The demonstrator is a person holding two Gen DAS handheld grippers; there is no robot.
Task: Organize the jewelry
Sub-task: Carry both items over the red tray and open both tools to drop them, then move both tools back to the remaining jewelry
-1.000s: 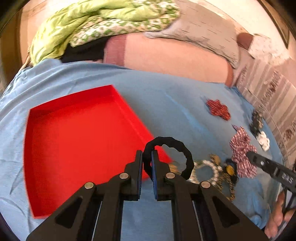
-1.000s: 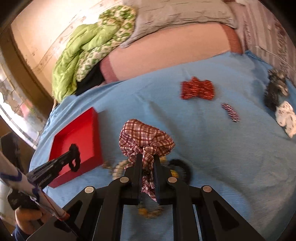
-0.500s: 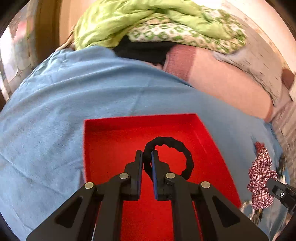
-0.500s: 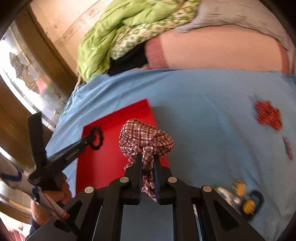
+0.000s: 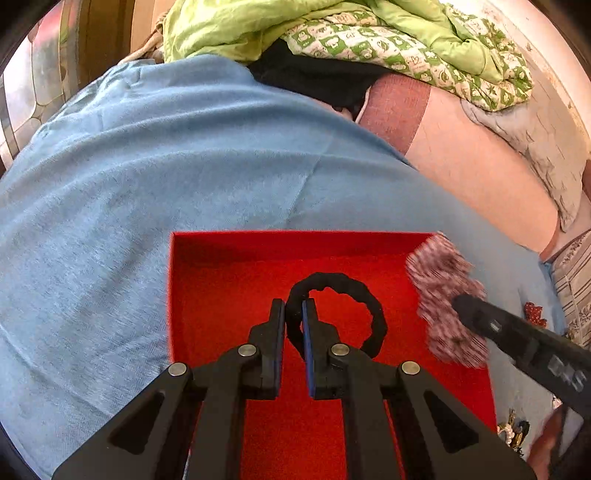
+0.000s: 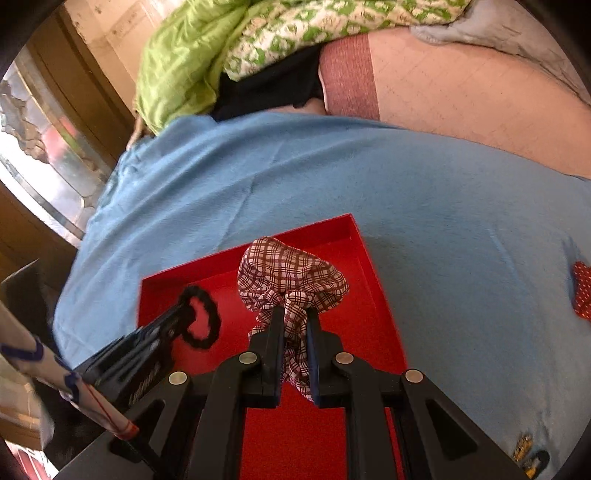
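A red tray [image 5: 229, 280] [image 6: 373, 310] lies on the blue bed cover. My left gripper [image 5: 293, 314] is shut on a black scrunchie [image 5: 365, 295], which hangs over the middle of the tray. My right gripper [image 6: 295, 321] is shut on a red-and-white plaid scrunchie [image 6: 291, 277], held above the tray's right part. In the left wrist view the plaid scrunchie [image 5: 443, 295] shows blurred at the tray's right edge, on the tip of the right gripper [image 5: 461, 306]. In the right wrist view the left gripper [image 6: 184, 310] holds the black scrunchie [image 6: 207, 321] over the tray's left part.
A red dotted bow [image 6: 583, 291] [image 5: 533, 314] lies on the blue cover [image 5: 147, 177] to the right. Beaded jewelry [image 5: 515, 432] [image 6: 528, 454] sits near the lower right. Green bedding [image 5: 332, 29] and a pink pillow [image 5: 480, 162] fill the far side.
Both grippers have moved left from the jewelry pile to above the red tray, each still holding its scrunchie. The plaid scrunchie now reaches the tray's right edge.
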